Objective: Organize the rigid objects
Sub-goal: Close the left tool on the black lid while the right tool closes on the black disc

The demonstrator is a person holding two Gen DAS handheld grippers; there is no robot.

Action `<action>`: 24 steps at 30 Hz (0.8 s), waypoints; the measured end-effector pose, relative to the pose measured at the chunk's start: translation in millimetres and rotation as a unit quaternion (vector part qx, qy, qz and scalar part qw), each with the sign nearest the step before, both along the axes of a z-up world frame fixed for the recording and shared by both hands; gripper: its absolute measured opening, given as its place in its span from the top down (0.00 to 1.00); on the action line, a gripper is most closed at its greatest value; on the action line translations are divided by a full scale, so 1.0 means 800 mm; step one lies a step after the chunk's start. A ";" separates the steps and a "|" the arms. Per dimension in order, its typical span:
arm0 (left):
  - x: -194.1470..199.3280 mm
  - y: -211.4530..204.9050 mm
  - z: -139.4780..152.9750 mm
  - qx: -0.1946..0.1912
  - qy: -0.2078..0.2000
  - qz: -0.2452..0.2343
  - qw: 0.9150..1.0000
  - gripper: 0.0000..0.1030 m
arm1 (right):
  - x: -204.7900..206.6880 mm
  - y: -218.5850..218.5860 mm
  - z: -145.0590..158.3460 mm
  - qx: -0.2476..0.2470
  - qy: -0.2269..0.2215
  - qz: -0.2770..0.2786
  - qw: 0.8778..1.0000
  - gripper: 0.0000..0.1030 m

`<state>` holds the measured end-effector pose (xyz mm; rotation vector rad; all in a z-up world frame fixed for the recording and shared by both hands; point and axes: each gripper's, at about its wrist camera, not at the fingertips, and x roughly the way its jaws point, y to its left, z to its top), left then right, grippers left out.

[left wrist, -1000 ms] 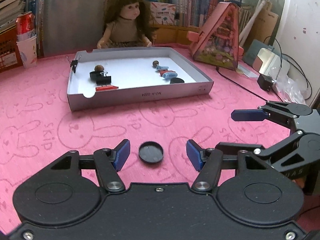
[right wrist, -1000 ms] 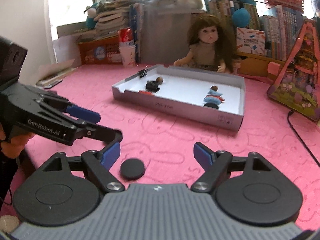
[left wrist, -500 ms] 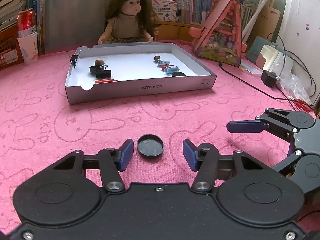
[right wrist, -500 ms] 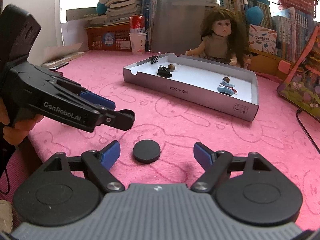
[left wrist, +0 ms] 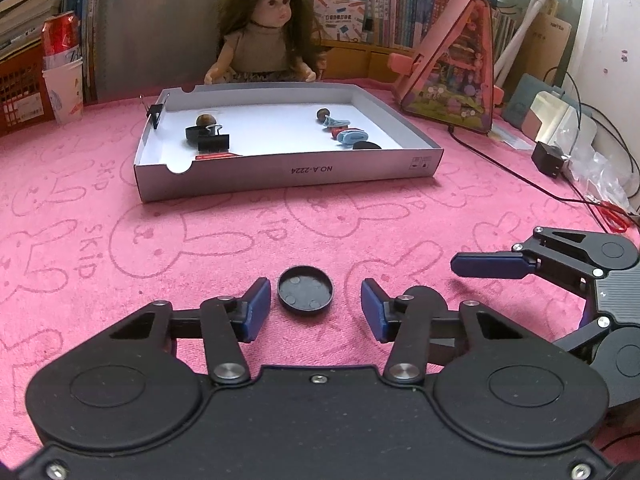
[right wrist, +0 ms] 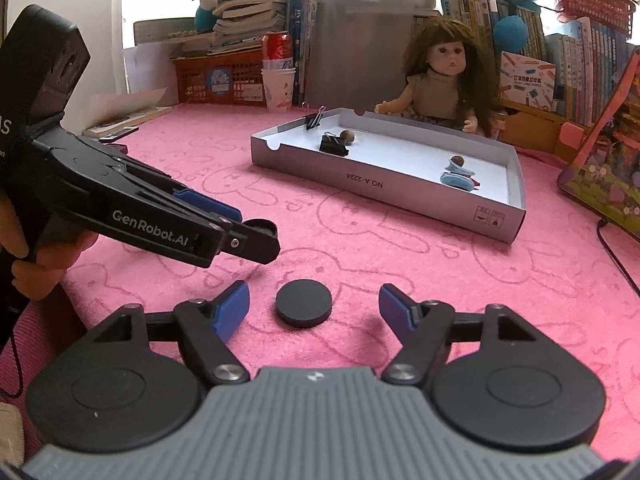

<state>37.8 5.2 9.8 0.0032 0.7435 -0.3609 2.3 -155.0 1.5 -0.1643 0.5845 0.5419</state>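
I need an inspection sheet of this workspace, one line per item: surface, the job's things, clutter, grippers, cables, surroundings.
Surface: pink bunny-print cloth covers the table.
Job's things: a black cap with its hollow side up lies between the left gripper's fingers; a black disc lies flat between the right gripper's fingers. The grey tray holds binder clips, brown nuts, blue pieces and a red piece.
Clutter: red scissors at the cloth's right edge.
Grippers: left gripper closing, pads not yet on the cap; right gripper closing, pads clear of the disc.
Cables: a black cable runs to a small black box.
Surroundings: doll, books, red can, paper cups, pink toy house.
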 end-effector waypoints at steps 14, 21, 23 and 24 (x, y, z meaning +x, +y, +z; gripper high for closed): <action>0.000 0.000 -0.003 0.006 -0.007 0.020 1.000 0.64 | -0.003 0.006 -0.004 -0.009 -0.002 0.005 1.000 0.42; 0.000 -0.001 -0.004 0.011 -0.010 0.027 1.000 0.71 | -0.003 0.002 -0.004 -0.007 -0.004 -0.004 1.000 0.57; 0.000 -0.002 -0.003 0.014 -0.010 0.029 0.999 0.71 | -0.003 0.003 -0.004 -0.008 -0.005 -0.005 1.000 0.64; 0.000 -0.002 -0.003 0.014 -0.010 0.029 0.999 0.72 | -0.003 0.003 -0.003 -0.010 -0.006 -0.005 1.000 0.64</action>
